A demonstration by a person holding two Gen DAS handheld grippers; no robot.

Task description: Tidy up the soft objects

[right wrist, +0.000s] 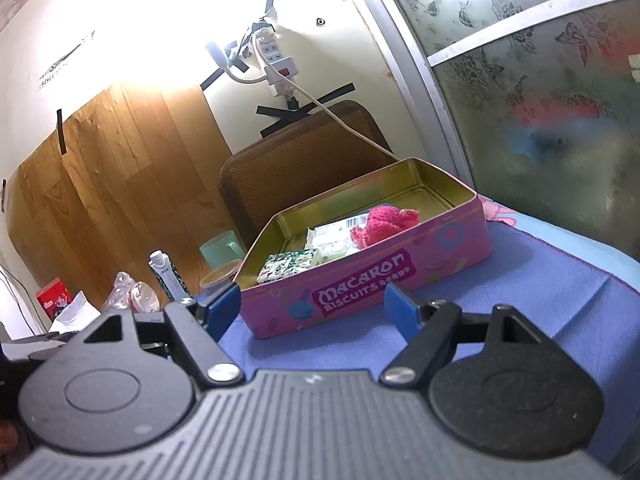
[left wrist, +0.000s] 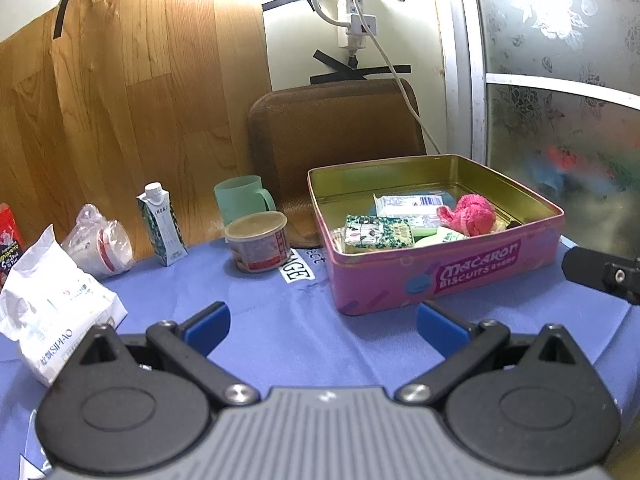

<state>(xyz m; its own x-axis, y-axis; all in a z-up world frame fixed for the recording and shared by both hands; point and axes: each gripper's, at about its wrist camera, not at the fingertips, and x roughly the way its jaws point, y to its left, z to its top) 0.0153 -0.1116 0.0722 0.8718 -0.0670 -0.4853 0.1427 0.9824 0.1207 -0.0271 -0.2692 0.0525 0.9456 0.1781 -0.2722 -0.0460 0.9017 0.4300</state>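
A fluffy pink knitted soft toy (left wrist: 472, 214) lies inside the open pink rectangular "Macaron Biscuits" tin (left wrist: 440, 276), toward its right side, resting against a white barcode-printed tissue packet (left wrist: 408, 205) and near a green-and-white patterned tissue packet (left wrist: 378, 234); what sits beneath them is hidden by the tin's front wall. The tin stands on the worktop covered with a blue cloth (left wrist: 260, 312).

The left gripper (left wrist: 322, 326) hovers in front of the tin with its blue-padded fingers (left wrist: 208, 326) spread apart and nothing between them. The right gripper (right wrist: 312, 308) points at the tin's long printed side, its fingers (right wrist: 402, 310) likewise released and empty (a black part of it juts in at the right edge of the left wrist view).

To the left of the tin stand a round tin can with a beige lid (left wrist: 258, 246), a pale green plastic mug (left wrist: 242, 198) partly behind it, and a small patterned drink carton with a white cap (left wrist: 162, 224). Farther left lie a clear plastic bag holding white cups (left wrist: 100, 246) and a white soft tissue pack (left wrist: 52, 304), with a red box (left wrist: 10, 240) cut off by the frame. A brown cushioned chair back (left wrist: 332, 140) rises behind the tin.
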